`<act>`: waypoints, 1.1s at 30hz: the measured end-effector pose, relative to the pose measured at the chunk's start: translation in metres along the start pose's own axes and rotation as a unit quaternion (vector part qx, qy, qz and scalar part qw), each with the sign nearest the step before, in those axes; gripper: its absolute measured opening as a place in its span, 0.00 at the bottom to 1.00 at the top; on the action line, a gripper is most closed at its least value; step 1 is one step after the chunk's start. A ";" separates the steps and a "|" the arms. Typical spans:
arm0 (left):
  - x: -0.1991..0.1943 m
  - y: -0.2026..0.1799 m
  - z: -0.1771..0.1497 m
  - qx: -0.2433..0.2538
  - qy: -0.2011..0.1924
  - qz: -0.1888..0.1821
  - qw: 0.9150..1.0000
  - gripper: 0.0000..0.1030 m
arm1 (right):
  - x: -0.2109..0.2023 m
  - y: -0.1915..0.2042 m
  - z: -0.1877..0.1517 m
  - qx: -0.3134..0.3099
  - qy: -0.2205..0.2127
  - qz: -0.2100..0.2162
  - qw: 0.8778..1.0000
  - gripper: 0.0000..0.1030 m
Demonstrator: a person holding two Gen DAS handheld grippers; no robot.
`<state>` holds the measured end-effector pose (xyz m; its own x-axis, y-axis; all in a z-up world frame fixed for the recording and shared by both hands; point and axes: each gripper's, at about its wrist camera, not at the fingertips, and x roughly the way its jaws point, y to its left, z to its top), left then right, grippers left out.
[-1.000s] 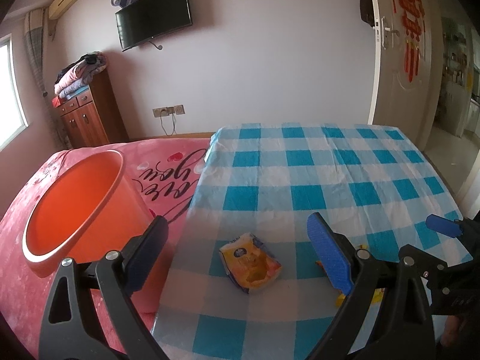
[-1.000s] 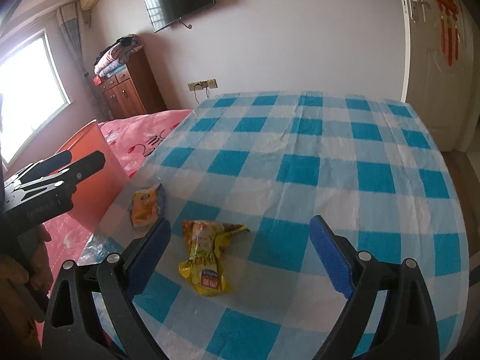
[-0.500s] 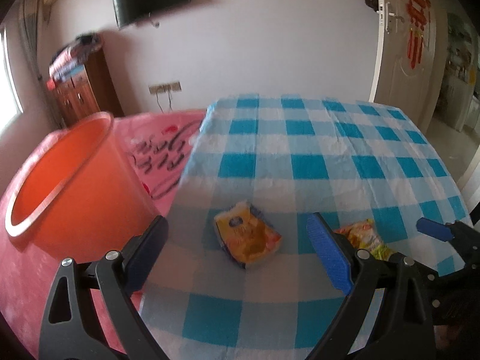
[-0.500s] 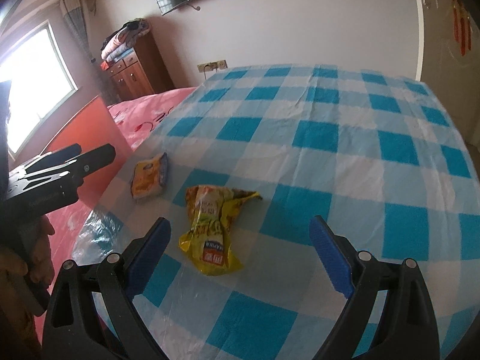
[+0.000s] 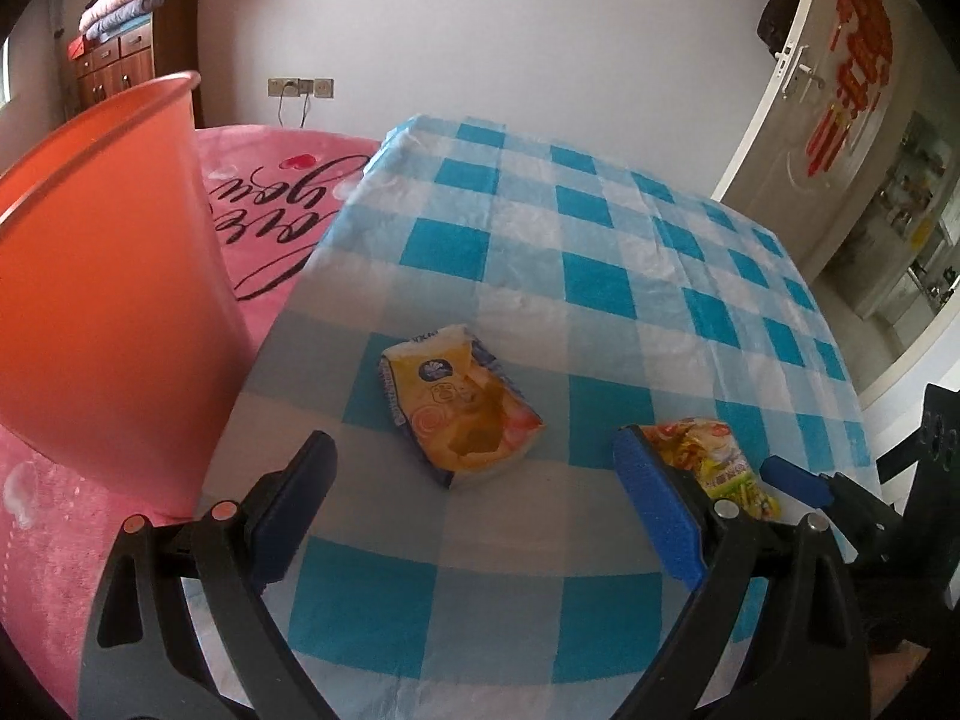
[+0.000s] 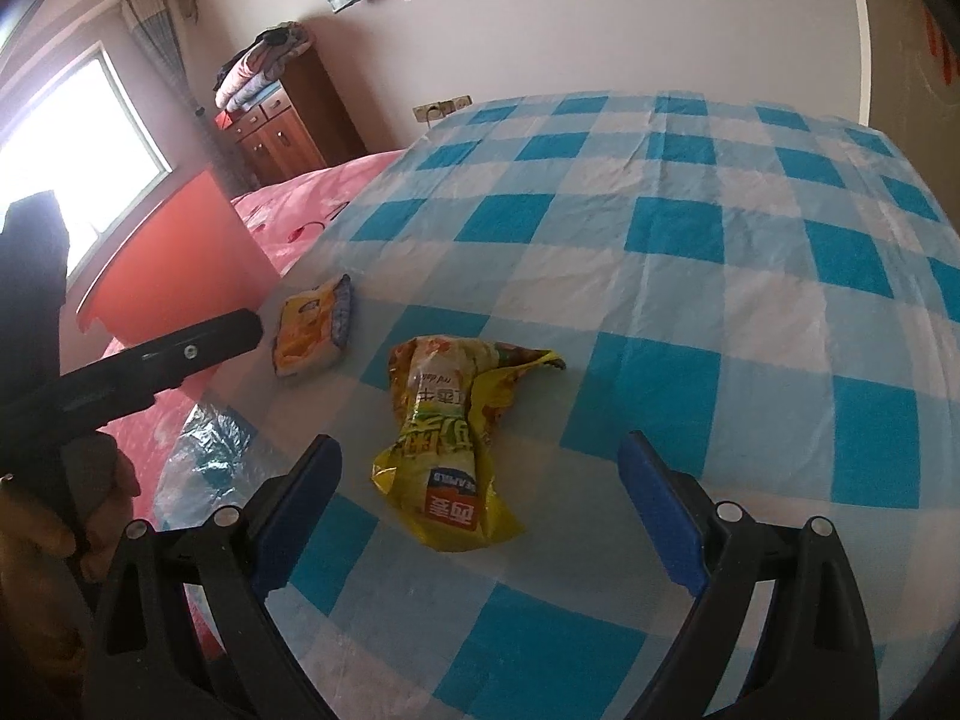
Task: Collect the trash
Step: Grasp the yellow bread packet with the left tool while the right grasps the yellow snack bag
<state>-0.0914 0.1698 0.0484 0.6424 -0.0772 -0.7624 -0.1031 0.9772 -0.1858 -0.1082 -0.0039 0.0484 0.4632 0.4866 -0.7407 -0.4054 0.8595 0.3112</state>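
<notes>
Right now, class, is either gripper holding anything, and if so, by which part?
Nothing is held. The left gripper and right gripper are both open; each wrapper lies untouched on the checked cloth.

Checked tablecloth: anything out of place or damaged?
Two stray wrappers lie on the checked tablecloth: a crumpled yellow snack bag in front of the right tongs, and a smaller orange packet, torn open, in front of the left tongs. Neither is in the orange bucket. No spill visible.
</notes>
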 end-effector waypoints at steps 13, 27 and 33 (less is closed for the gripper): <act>0.031 -0.003 0.005 -0.007 0.012 0.018 1.000 0.89 | 0.010 0.000 0.005 0.007 0.005 0.016 1.000 0.90; 0.047 -0.007 0.006 -0.003 0.020 0.036 0.999 0.67 | 0.018 0.001 0.010 -0.003 0.003 0.015 1.000 0.90; 0.047 -0.012 0.005 0.009 0.015 0.043 0.999 0.62 | 0.021 0.003 0.013 -0.005 0.001 0.013 1.000 0.90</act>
<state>-0.0563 0.1556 0.0176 0.6091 0.0026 -0.7931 -0.1435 0.9838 -0.1070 -0.0895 0.0106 0.0413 0.4511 0.5087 -0.7333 -0.4258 0.8448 0.3241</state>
